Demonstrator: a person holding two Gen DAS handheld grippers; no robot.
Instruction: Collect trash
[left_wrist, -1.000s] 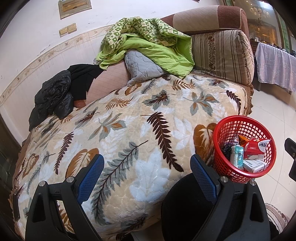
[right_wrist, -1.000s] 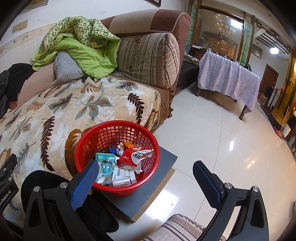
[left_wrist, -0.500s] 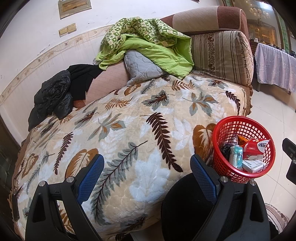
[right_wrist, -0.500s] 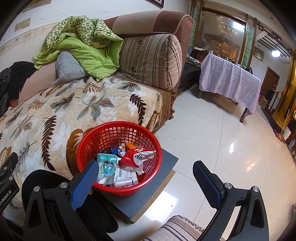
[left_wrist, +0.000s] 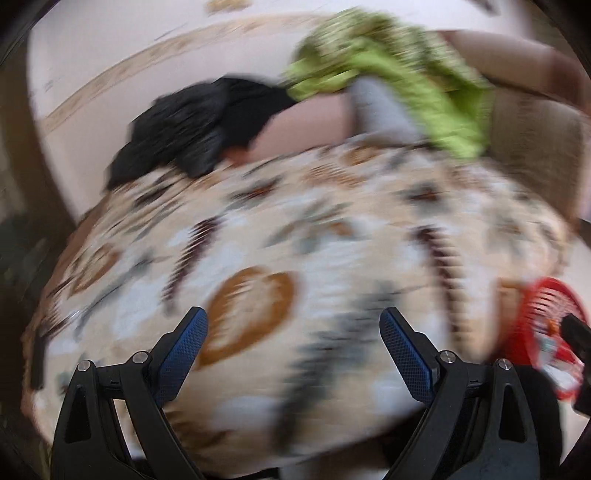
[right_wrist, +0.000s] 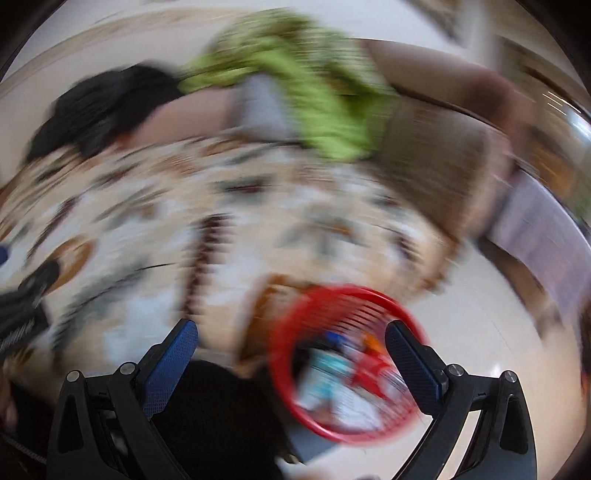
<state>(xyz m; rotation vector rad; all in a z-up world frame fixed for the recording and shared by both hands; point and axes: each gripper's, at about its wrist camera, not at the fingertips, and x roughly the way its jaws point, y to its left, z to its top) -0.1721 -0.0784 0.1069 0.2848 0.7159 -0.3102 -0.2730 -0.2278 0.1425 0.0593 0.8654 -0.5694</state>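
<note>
Trash (right_wrist: 343, 373) sits in the red basket (right_wrist: 347, 299) just ahead of my right gripper (right_wrist: 291, 343), fingers apart and empty, angled down. My left gripper (left_wrist: 293, 328) gapes too, nothing between, over the leaf-print blanket (left_wrist: 295, 240). Beyond, blurred: black jacket (left_wrist: 192, 122), green quilt (left_wrist: 406, 85).

Both views smeared by motion, leaf-print blanket (left_wrist: 295, 266) pattern unreadable, red basket (right_wrist: 347, 373) at its foot blurred, wrappers inside it too streaked to tell apart, same basket cut by the left view's right edge, black clothing (left_wrist: 192, 125) beyond the blanket shapeless.
</note>
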